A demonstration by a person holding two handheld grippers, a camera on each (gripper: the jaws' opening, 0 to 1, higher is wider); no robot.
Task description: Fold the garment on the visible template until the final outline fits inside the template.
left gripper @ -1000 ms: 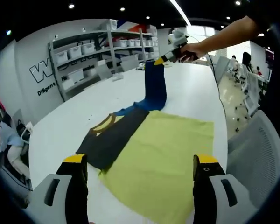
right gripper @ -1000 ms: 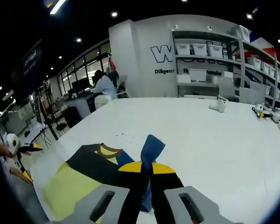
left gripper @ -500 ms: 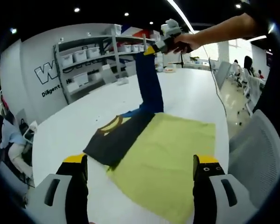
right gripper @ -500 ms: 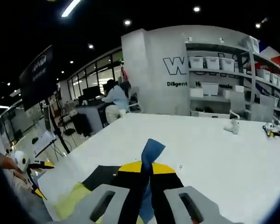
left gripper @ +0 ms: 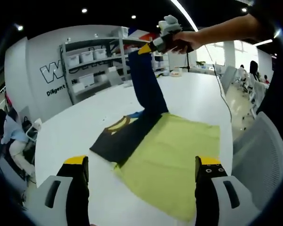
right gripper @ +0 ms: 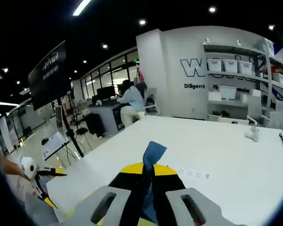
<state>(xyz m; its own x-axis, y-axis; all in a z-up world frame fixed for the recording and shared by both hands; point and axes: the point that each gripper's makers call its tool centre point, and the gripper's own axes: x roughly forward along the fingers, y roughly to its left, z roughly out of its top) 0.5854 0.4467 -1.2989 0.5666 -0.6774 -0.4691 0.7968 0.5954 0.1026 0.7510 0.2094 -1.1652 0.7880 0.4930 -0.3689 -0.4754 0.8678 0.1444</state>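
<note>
Partly hidden blue sleeve [right gripper: 151, 162] between right gripper [right gripper: 147, 170] jaws.

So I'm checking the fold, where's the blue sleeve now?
In the left gripper view the blue sleeve hangs lifted above the white table, pinched by the right gripper over the yellow-green template.

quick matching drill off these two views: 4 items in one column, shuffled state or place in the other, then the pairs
Items
1. right gripper
2. left gripper
3. blue sleeve
4. yellow-green template

States
A. open, holding nothing
B. flat on the white table
C. shut on fabric, raised above the table
D. pulled up off the table, hanging taut

Pairs: 1-C, 2-A, 3-D, 4-B
</note>
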